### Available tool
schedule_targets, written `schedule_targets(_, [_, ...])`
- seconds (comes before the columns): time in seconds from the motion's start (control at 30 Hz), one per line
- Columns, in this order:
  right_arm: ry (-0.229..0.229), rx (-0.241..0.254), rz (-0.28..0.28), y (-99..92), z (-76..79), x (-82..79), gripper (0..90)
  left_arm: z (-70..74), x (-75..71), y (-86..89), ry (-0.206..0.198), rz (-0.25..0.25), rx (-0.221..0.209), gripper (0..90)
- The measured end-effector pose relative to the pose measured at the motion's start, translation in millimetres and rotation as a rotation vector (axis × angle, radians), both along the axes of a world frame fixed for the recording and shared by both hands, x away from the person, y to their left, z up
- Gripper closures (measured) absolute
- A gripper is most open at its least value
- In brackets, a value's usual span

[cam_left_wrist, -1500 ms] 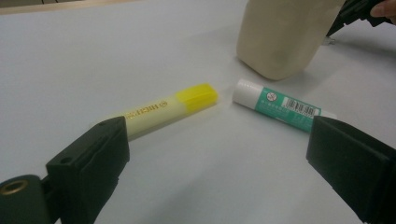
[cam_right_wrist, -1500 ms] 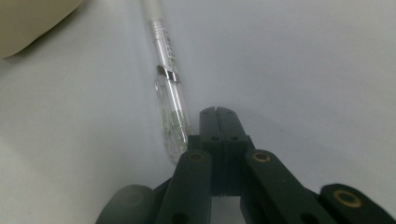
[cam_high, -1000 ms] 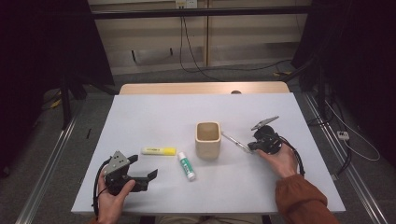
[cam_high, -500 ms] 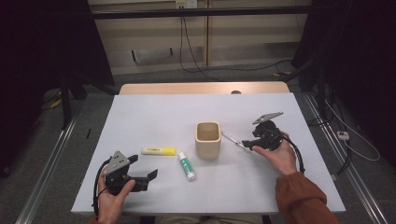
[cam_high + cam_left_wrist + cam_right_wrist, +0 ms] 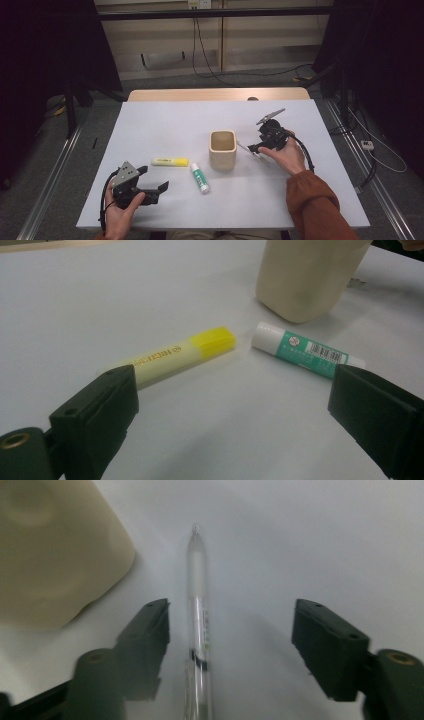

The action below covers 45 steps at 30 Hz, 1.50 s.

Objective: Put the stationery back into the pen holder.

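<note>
Beside cup, right claw spread astride pen; left claw spread.

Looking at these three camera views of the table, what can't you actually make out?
- Inside of the beige cup: in the high view its walls hide the bottom, so any contents are unknown.
- Clear pen: in the right gripper view its rear end is cut off by the bottom edge, print blurred.
- Glue stick: in the left gripper view one end is hidden behind a jaw.
- Highlighter: far end behind the other jaw.
</note>
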State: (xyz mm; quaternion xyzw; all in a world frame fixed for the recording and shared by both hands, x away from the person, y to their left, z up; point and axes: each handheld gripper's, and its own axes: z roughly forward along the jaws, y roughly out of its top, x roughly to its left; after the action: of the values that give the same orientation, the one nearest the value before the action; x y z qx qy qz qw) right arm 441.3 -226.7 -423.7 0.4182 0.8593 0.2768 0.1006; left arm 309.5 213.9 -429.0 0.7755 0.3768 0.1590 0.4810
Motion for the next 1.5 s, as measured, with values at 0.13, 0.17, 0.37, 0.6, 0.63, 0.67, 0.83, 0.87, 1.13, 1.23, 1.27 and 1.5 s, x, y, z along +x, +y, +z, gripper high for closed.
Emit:
schedule_targets(0.13, [0.015,-0.043,0.024,14.8,-0.8,8.6,40.0,0.0,0.3,0.5,0.001,0.002,0.0,5.8])
schedule_targets(0.17, [0.015,-0.053,0.027,18.4,-0.4,9.9,40.8,-0.1,0.2,0.5,0.001,0.002,0.0,5.8])
schedule_targets(0.37, [0.055,-0.104,0.052,34.9,0.9,18.2,49.0,0.4,-0.1,0.6,0.002,0.0,0.004,5.8])
schedule_targets(0.6, [0.115,-0.111,0.066,39.9,-3.6,27.1,60.9,0.7,-0.3,0.9,0.0,0.001,0.0,5.8])
schedule_targets(0.63, [0.121,-0.12,0.064,40.4,-4.7,27.1,63.5,0.6,-0.3,0.9,0.002,0.002,-0.002,5.8])
schedule_targets(0.67, [0.13,-0.12,0.069,40.5,-6.2,27.2,65.4,0.5,-0.1,1.0,0.002,0.002,0.0,5.8])
schedule_targets(0.83, [0.143,-0.122,0.072,41.6,-9.5,27.6,71.8,0.8,-0.3,0.7,0.003,0.001,0.003,5.8])
schedule_targets(0.87, [0.145,-0.128,0.075,42.3,-10.1,27.5,72.2,0.7,-0.4,0.6,0.003,0.001,0.003,5.9])
schedule_targets(1.13, [0.173,-0.147,0.034,45.8,-9.2,29.3,73.5,0.9,-0.7,0.4,0.002,0.0,0.005,5.8])
schedule_targets(1.23, [0.176,-0.156,0.024,47.0,-8.7,30.2,77.6,0.9,-0.8,0.4,0.002,0.0,0.005,5.8])
schedule_targets(1.27, [0.17,-0.157,0.032,46.2,-8.8,30.6,79.3,0.9,-0.7,0.4,0.001,0.0,0.005,5.8])
schedule_targets(1.5, [0.157,-0.156,0.02,47.3,-8.7,28.1,80.8,0.7,-0.2,0.9,0.004,0.003,0.005,5.8])
